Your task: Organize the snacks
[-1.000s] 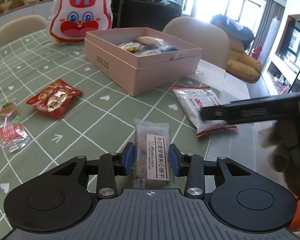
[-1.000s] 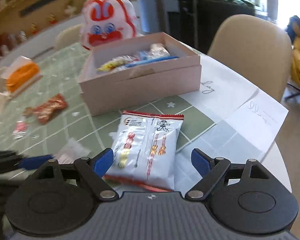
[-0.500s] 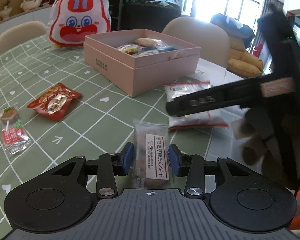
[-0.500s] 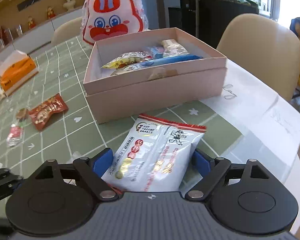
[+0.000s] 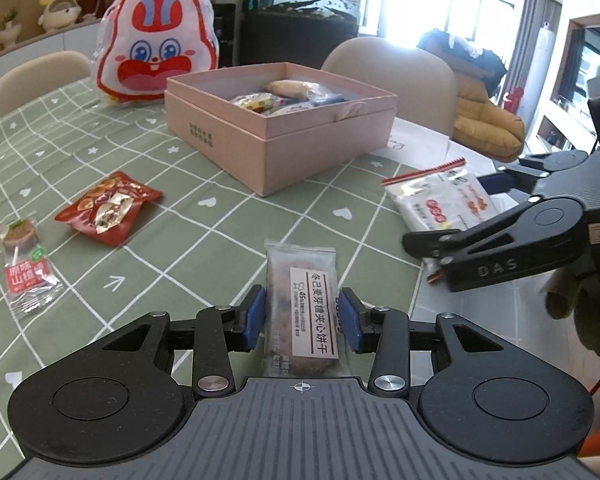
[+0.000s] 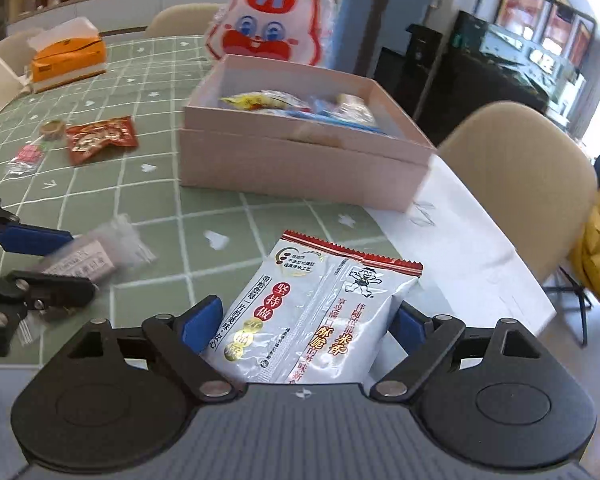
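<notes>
My left gripper (image 5: 302, 318) is shut on a clear biscuit packet (image 5: 300, 304) with a white label, low over the green tablecloth. My right gripper (image 6: 306, 326) is shut on a white rice-cracker bag (image 6: 316, 316) with red edges, lifted off the table; that bag also shows in the left wrist view (image 5: 444, 196). An open pink box (image 5: 284, 120) holding several snacks stands ahead, also seen in the right wrist view (image 6: 300, 148). A red snack packet (image 5: 108, 208) and a small hawthorn lollipop packet (image 5: 24, 268) lie on the cloth to the left.
A rabbit-face bag (image 5: 156, 48) stands behind the box. An orange tissue box (image 6: 68, 60) sits far left. White paper sheets (image 6: 460, 240) lie at the table's right edge. Beige chairs (image 6: 516, 176) ring the table.
My right gripper has closed on the white bag, lifted it and swung left toward the box. My left gripper keeps holding the biscuit packet, raised slightly.
</notes>
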A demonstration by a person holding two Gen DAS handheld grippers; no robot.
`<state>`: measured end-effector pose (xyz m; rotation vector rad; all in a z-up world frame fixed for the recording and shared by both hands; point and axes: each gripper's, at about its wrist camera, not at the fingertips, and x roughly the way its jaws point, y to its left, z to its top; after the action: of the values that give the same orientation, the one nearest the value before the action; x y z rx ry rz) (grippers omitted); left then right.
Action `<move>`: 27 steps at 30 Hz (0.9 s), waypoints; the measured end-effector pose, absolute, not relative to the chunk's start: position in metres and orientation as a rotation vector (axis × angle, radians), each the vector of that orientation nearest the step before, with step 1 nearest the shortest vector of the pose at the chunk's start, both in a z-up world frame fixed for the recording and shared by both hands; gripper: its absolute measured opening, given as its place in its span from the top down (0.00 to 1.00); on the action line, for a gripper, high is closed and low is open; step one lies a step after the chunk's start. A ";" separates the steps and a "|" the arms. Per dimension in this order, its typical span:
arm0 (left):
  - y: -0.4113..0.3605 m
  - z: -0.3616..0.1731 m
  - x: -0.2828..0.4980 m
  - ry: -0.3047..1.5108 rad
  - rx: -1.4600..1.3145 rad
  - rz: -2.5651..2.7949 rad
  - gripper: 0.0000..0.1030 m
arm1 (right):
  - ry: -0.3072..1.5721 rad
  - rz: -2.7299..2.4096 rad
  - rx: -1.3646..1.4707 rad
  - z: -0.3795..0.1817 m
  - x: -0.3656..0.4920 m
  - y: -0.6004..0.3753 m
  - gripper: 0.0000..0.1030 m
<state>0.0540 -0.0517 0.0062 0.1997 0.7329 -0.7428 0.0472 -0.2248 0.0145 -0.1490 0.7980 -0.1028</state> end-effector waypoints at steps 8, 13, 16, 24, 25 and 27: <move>-0.053 0.006 0.053 0.720 0.228 -0.741 0.59 | 0.813 -0.132 0.071 0.011 0.052 -0.247 0.19; -0.054 0.009 0.054 0.750 0.209 -0.733 0.63 | 0.778 -0.059 0.064 0.022 0.040 -0.251 0.25; -0.058 0.008 0.051 0.744 0.200 -0.732 0.64 | 0.724 -0.042 0.056 0.034 0.028 -0.256 0.25; -0.057 0.055 0.046 0.689 0.062 -0.795 0.86 | 0.561 0.010 0.044 0.085 0.007 -0.282 0.25; -0.057 0.072 0.050 0.659 0.015 -0.808 0.86 | 0.531 0.018 0.049 0.097 0.007 -0.287 0.25; -0.059 0.105 0.057 0.571 -0.025 -0.803 0.87 | 0.476 0.035 0.071 0.122 0.013 -0.300 0.25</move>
<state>0.0565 -0.0593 0.1049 -0.0250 0.5710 -0.8028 0.0132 -0.2995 0.1217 0.0707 0.4760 0.0355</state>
